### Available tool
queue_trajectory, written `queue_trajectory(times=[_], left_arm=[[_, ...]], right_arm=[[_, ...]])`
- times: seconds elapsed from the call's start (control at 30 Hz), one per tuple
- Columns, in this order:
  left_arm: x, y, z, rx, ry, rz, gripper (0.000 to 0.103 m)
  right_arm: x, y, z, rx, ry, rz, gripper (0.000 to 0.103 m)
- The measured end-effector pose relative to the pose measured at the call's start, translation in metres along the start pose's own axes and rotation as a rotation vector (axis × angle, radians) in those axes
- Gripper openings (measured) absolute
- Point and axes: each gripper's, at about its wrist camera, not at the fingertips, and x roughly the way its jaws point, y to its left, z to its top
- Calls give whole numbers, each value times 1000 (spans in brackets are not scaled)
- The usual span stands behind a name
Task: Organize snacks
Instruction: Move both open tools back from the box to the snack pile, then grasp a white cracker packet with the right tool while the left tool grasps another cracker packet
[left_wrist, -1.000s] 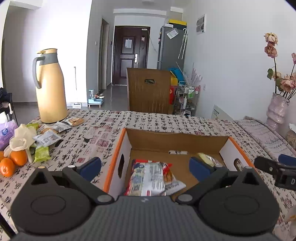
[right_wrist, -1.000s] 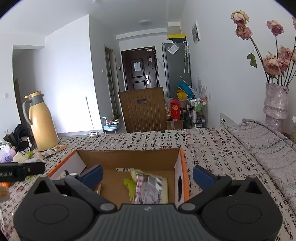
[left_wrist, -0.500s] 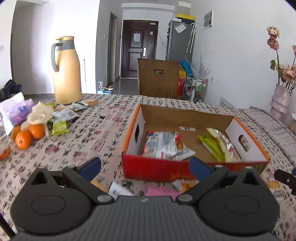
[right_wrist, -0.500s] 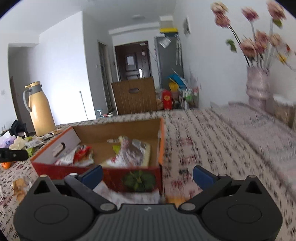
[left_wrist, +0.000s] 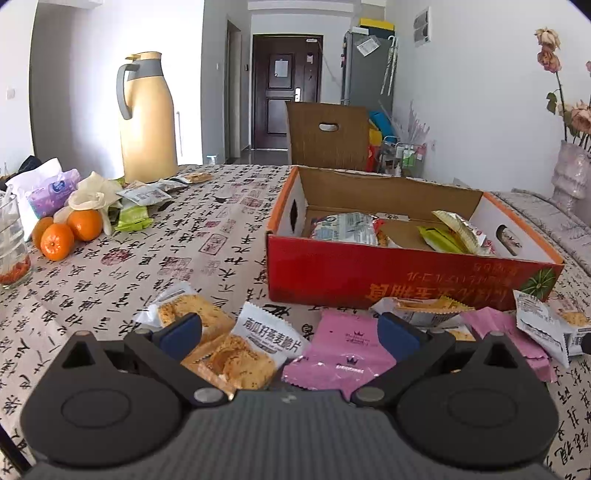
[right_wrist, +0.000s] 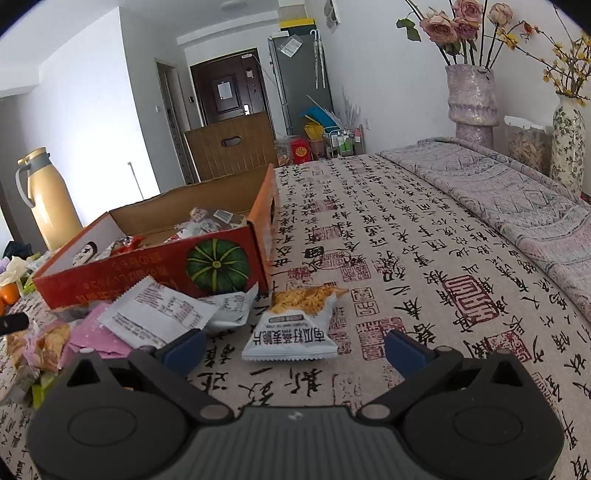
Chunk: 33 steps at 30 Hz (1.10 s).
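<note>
A red cardboard box (left_wrist: 369, 275) (right_wrist: 155, 264) holds several snack packs. Loose snacks lie on the tablecloth in front of it: a white oat-crisp pack (left_wrist: 255, 341), a pink pack (left_wrist: 343, 350), more white and pink packs at the right (left_wrist: 535, 325). My left gripper (left_wrist: 290, 332) is open, low over the oat-crisp and pink packs, which lie between its blue pads. My right gripper (right_wrist: 293, 347) is open around a single white oat-crisp pack (right_wrist: 295, 325) lying just right of the box corner. Neither gripper holds anything.
A yellow thermos jug (left_wrist: 146, 118), oranges (left_wrist: 68, 230), tissue packs and more small snacks (left_wrist: 135, 216) sit at the far left. A glass (left_wrist: 11, 243) stands at the left edge. Flower vases (right_wrist: 471, 99) and a folded grey cloth (right_wrist: 517, 184) are at the right.
Both grippers have pulled back from above the box and dropped low to the table in front of it. Loose snack packs now lie between their open fingers.
</note>
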Motion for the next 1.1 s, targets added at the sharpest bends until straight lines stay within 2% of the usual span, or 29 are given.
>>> queue_trajectory(times=[0.47,0.63,0.9,0.97,1.1], left_arm=[[5,2,-4,-23,12,-23,103],[6,2,-5,-24,14,-24,103],[7,2,-5,-25,23,-25,103],[7,2,-5,-24,23,-25,103],[7,3,-4,-26,27,-27,103]], right_arm=[[12,3,9,-31,27,-41,103],[27,5,19,-47,40,-98,83],[45,8,19,-67,78,-118,63],[45,9,18,-79,73,-112,49],[40,15,14,-115,51,-112,43]])
